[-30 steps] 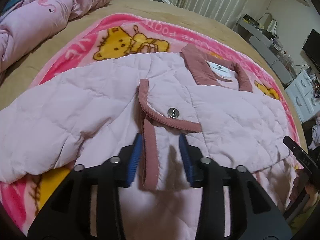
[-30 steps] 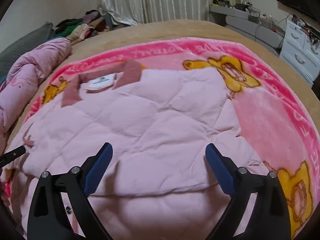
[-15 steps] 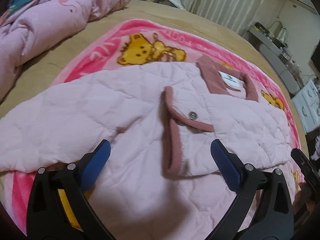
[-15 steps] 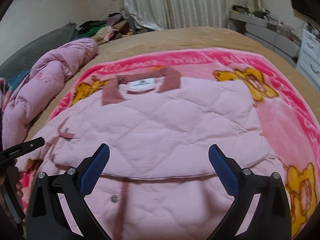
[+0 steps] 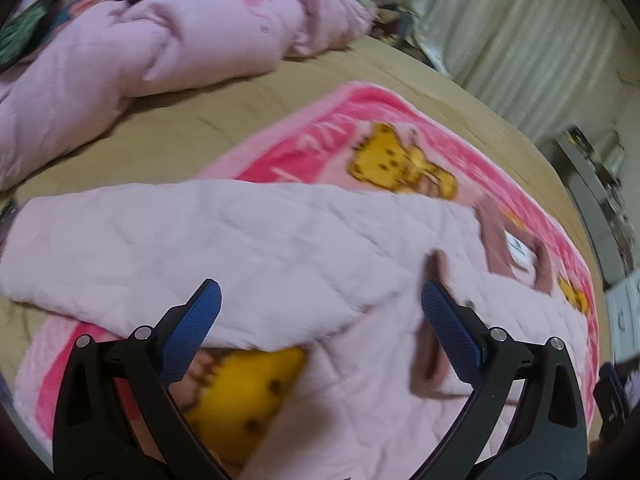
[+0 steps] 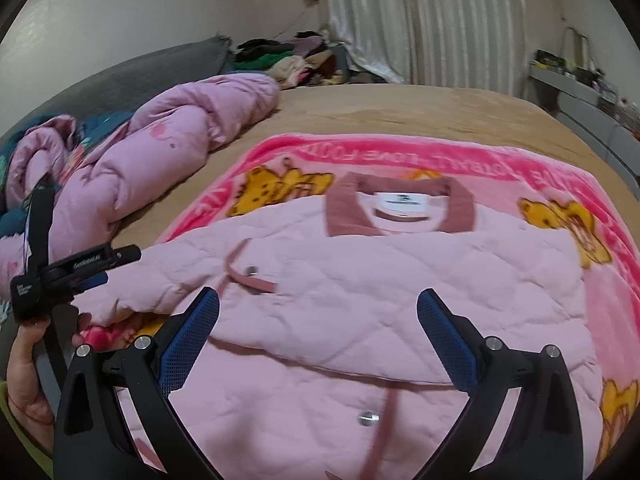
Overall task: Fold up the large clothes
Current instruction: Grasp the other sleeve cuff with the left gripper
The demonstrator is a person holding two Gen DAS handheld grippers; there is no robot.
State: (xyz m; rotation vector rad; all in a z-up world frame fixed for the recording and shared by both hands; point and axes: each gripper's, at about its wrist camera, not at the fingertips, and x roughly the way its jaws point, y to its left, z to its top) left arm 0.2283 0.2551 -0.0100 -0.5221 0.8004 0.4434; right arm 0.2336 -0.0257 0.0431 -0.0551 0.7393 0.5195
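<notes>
Both grippers, left (image 5: 320, 320) and right (image 6: 318, 320), gape empty above the quilted pink jacket (image 6: 380, 280) (corduroy-trimmed collar).

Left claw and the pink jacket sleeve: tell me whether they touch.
Cannot tell. In the left wrist view the left claw is open over the sleeve, but blur hides any gap.
</notes>
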